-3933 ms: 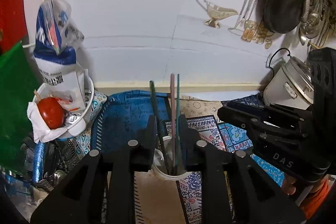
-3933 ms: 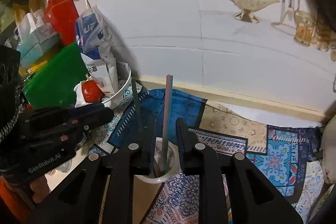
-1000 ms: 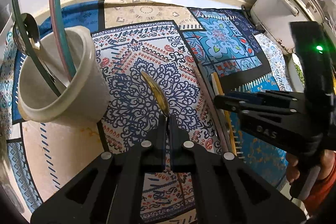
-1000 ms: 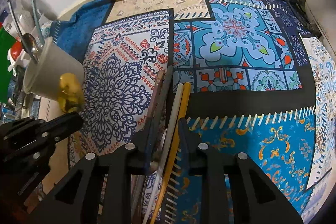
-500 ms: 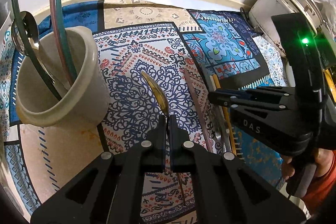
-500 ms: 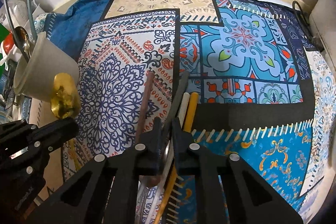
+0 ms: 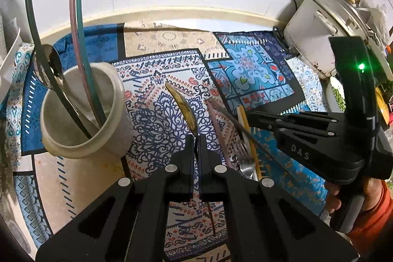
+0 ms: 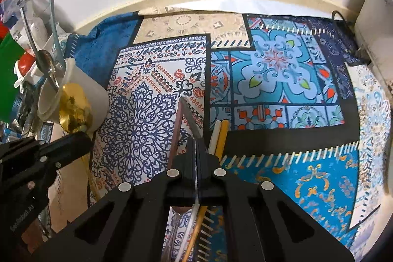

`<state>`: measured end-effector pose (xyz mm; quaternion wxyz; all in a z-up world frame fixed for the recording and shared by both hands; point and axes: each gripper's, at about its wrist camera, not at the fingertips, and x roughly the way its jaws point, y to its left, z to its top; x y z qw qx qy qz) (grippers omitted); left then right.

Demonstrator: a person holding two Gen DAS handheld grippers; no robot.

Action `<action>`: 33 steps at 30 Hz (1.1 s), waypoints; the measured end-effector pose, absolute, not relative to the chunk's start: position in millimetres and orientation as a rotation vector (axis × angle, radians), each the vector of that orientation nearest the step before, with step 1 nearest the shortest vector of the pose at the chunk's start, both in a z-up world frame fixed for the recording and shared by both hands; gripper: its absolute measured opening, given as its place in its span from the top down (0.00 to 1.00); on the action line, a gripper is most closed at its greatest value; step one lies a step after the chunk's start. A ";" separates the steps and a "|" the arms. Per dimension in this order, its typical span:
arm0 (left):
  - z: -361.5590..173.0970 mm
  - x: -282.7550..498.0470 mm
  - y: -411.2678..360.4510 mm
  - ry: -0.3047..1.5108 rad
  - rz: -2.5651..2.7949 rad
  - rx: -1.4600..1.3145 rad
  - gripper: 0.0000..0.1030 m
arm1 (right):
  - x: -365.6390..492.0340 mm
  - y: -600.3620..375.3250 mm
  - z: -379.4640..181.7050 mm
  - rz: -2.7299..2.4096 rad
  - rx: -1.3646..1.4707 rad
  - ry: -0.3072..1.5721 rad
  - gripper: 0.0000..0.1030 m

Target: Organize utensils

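Gold catches the light first: the left gripper (image 7: 196, 139) is clamped on the handle of a gold spoon (image 7: 182, 103), its bowl raised ahead of the fingers and tilted toward the white ceramic utensil cup (image 7: 83, 112). In the right wrist view the same spoon bowl (image 8: 73, 109) sits just in front of the cup (image 8: 73, 95), overlapping its wall, with the left gripper (image 8: 83, 139) below it.

The cup stands at the left of the patterned blue cloth (image 7: 248, 68) and already holds a green stick (image 7: 86, 41), a pink stick (image 7: 75, 16), a dark green stick (image 7: 41, 53) and a steel spoon (image 7: 52, 65), all leaning out over its rim.

The right gripper (image 8: 196, 146) is closed tight on a thin dark utensil handle (image 8: 190, 114) — its tip points up and away from the fingers, lifted off the cloth. From the left wrist view that handle (image 7: 226, 114) runs slantwise out of the right gripper (image 7: 253, 116).

Still lying on the cloth beside it: a brown stick (image 8: 175, 129), a white chopstick (image 8: 214, 136) and a yellow chopstick (image 8: 222, 139) side by side, and a steel fork (image 7: 242, 156) near them. A white rice cooker (image 7: 316, 38) stands at the far right — well apart from the cup.
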<state>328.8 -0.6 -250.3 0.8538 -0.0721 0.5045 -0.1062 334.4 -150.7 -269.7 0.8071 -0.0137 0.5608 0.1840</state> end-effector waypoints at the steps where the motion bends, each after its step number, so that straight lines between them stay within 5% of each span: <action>1: -248.4 327.8 -1.0 1.056 -0.221 -0.152 1.00 | 334.1 -151.6 -269.9 0.406 -0.025 1.206 0.99; 9: -238.7 318.2 1.4 1.033 -0.200 -0.162 1.00 | 334.8 -145.4 -276.4 0.459 -0.125 1.239 0.79; 19: -234.3 309.1 17.6 1.027 -0.141 -0.176 0.99 | 353.2 -106.9 -306.1 0.476 -0.354 1.263 0.79; 21: -233.6 307.5 21.1 1.024 -0.130 -0.183 0.99 | 352.8 -102.6 -308.1 0.475 -0.373 1.242 0.87; 33: -218.1 300.5 26.4 0.977 -0.108 -0.195 0.99 | 345.0 -133.7 -271.9 0.455 -0.193 1.152 0.94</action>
